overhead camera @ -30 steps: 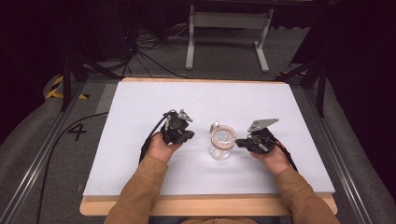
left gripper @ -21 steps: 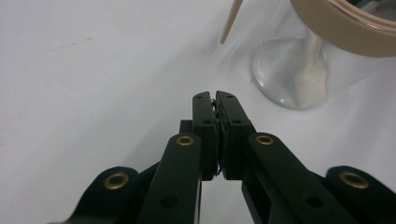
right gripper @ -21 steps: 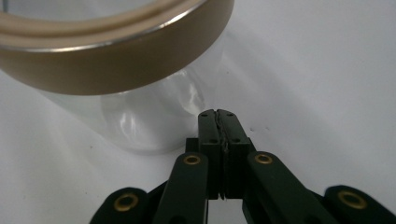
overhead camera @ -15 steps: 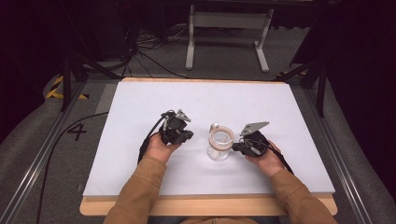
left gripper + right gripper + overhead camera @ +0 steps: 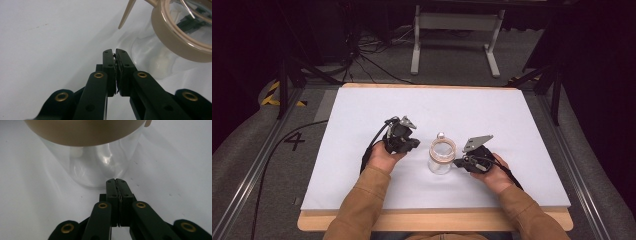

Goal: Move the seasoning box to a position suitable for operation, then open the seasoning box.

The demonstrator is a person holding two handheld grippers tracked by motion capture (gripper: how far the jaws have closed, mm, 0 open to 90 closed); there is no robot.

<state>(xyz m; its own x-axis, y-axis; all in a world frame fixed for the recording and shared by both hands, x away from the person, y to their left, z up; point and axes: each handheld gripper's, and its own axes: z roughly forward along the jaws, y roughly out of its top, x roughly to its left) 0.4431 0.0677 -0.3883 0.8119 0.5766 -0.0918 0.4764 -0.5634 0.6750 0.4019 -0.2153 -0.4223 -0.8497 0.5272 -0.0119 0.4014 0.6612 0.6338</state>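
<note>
High view first, and we go left to right across the white surface. On the left we have the left tongs, tips pointing right toward the middle. In the left gripper view their jaws are pressed together with nothing between them, and the glass jar lies ahead and to the right of the tips, near but apart.

Centre of the surface now: the glass jar stands upright, long axis vertical, mouth up, ringed by a tan collar. A small lid with a wire clasp appears swung back behind it, so we judge the mouth open. Through the clear wall in the right gripper view we make out only a pale blur, so we cannot tell whether anything is inside.

On to the right: the right tongs point left, straight at the jar's lower wall. Their jaws are pressed together too, pinching nothing, and the tips sit just beside the glass; whether they touch it we cannot tell.

So the jar sits between the two tongs, and the right hand is clearly the nearer. Our read: any grasp needs those jaws spread wide first, since the jar is far broader than the closed tips.
</note>
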